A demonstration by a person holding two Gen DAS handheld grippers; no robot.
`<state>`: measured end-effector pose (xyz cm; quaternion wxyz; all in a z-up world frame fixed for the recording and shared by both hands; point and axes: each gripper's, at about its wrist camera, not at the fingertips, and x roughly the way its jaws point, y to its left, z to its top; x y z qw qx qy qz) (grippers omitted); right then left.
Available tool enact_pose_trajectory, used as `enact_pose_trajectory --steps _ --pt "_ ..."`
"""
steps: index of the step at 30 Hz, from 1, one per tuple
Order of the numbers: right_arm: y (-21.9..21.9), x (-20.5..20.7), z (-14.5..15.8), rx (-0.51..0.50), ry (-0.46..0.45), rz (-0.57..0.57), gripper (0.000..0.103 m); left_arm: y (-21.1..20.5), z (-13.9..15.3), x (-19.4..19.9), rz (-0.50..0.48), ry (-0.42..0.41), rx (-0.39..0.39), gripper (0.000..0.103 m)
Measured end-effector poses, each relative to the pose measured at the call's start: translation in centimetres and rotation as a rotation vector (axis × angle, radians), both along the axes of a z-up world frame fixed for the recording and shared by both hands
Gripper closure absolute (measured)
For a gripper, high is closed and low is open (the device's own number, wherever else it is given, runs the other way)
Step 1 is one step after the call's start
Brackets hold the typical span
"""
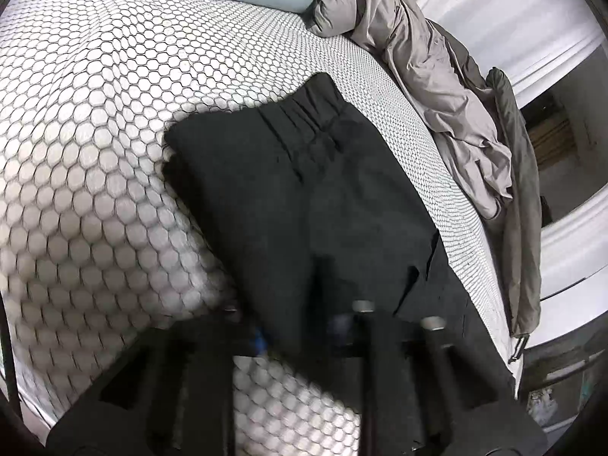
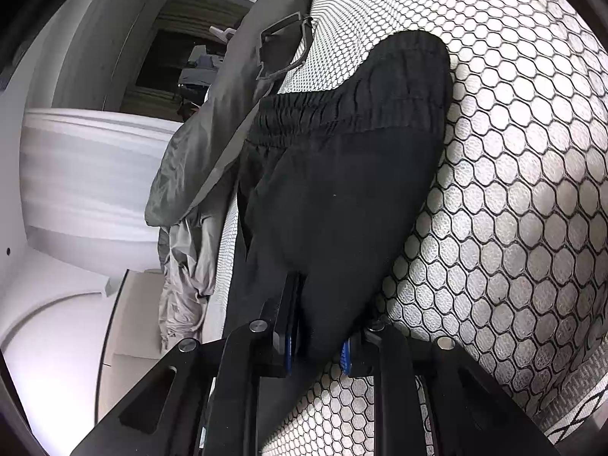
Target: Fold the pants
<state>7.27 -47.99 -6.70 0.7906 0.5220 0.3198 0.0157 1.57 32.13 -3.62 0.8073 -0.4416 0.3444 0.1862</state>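
— Where are the pants (image 2: 342, 174)?
— Folded black on the honeycomb mattress (image 2: 524, 197). Right gripper (image 2: 315, 345) pinches their near edge; left gripper (image 1: 304, 326) nearly closed on cloth. Soft, light; grab hems.

Both grippers are black: the right gripper (image 2: 315, 345) has blue pads (image 2: 345, 357) and round silver screws (image 2: 257, 326); the left gripper (image 1: 304, 336) is blurred.

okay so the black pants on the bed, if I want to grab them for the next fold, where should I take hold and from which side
Probably take the black pants at the gathered elastic waistband, coming in from the open mattress side, not the side crowded by the grey bedding. The waistband is the thickest, firmest edge and lies flat. The right tongs already pinch the opposite end.
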Motion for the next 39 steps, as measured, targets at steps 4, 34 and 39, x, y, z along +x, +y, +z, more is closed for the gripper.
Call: enact_pose_trajectory --steps 4,34,39 --pt "-0.3 -0.3 -0.2 0.014 -0.007 0.002 0.086 0.7 1.2 -1.5 0.024 -0.031 0.054 0.098" --pt "-1.0 -0.1 5.6 -0.35 0.018 -0.026 0.09 3.2 -0.5 -3.5 0.122 0.007 -0.028 0.091" --pt "-3.2 -1.4 3.1 -0.169 0.07 -0.031 0.07 1.6 1.7 -4.0 0.122 0.041 0.074 0.079"
